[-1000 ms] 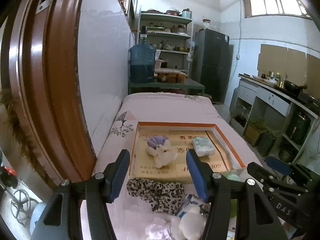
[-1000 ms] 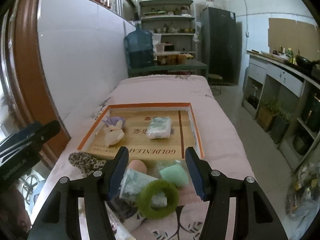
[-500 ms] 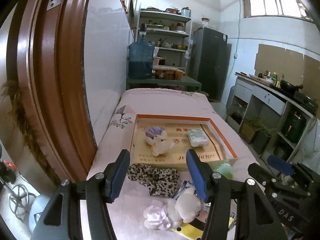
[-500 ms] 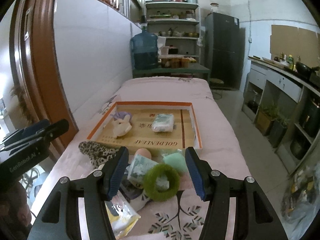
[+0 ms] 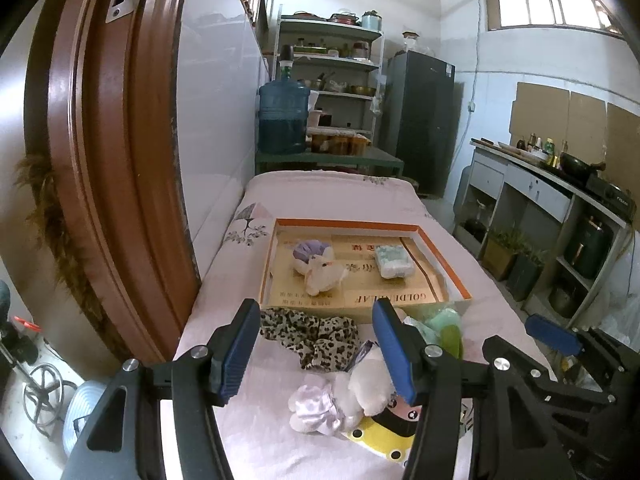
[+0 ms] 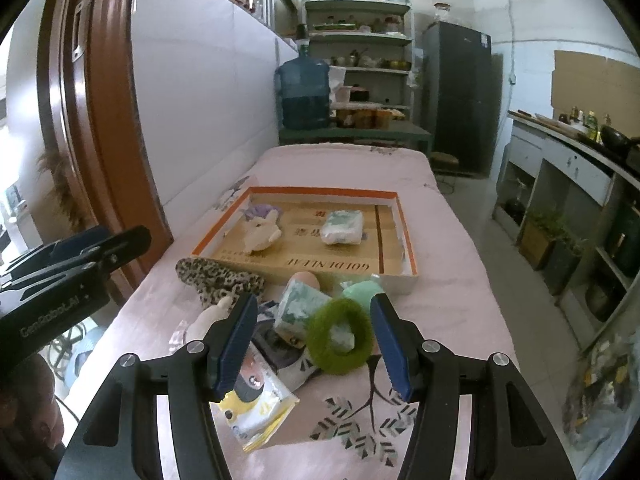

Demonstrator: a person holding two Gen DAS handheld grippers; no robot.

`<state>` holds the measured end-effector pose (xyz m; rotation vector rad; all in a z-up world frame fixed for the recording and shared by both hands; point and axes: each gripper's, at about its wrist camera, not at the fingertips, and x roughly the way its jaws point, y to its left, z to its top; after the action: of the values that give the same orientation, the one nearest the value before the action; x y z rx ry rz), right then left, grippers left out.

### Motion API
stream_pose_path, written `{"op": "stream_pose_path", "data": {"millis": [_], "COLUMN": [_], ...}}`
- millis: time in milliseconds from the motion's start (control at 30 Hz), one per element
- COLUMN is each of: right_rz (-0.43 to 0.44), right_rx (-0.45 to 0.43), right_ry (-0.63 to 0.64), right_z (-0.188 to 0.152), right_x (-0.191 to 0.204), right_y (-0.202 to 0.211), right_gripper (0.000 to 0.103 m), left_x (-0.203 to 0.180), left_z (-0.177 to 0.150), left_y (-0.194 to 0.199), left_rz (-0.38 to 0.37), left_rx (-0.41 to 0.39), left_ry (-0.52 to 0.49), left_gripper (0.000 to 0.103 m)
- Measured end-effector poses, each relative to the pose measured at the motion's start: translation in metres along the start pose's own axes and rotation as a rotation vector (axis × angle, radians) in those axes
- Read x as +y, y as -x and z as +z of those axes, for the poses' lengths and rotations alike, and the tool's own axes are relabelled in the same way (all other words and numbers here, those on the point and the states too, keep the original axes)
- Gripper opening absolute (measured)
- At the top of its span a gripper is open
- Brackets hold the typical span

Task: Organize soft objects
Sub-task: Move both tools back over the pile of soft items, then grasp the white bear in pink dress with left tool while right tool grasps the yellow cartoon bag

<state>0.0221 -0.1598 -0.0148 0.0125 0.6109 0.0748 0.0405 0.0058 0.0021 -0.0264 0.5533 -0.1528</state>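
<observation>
An orange-rimmed cardboard tray (image 5: 352, 224) (image 6: 408, 240) lies on the pink-covered table and holds a white and purple plush (image 5: 320, 266) (image 6: 262, 228) and a pale green packet (image 5: 392, 260) (image 6: 344, 226). In front of the tray lies a heap: a leopard-print cloth (image 5: 312, 332) (image 6: 218, 276), a white plush with lilac fabric (image 5: 344, 396), a fuzzy green ring (image 6: 340, 334), a mint sponge (image 6: 362, 292), a pink ball (image 6: 304, 280) and a yellow cartoon packet (image 6: 256, 404). My left gripper (image 5: 316, 348) is open above the leopard cloth. My right gripper (image 6: 314, 344) is open above the green ring, holding nothing.
A brown door frame (image 5: 108, 140) rises close on the left. A blue water jug (image 5: 283, 118), shelves and a dark fridge (image 6: 460, 92) stand past the table's far end. A counter with pots (image 5: 560, 184) runs along the right, across a floor aisle.
Both grippers have drawn back from the tray, so the heap of soft things now shows more fully between and below the fingers. Nothing on the table has moved; the jaws kept their width.
</observation>
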Motion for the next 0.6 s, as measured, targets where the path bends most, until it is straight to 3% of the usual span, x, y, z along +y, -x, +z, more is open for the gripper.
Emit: {"op": "stream_pose_path", "data": {"millis": [600], "right_rz": [0.040], "right_rx": [0.045], "right_ry": [0.011], "right_z": [-0.022], "right_x": [0.010], "right_y": [-0.006], "right_gripper": [0.061], "left_x": [0.008], "left_z": [-0.019], "left_y": [-0.002], "left_rz": [-0.014], "left_rx": [0.025], "left_ry": [-0.002], "left_gripper": [0.059]}}
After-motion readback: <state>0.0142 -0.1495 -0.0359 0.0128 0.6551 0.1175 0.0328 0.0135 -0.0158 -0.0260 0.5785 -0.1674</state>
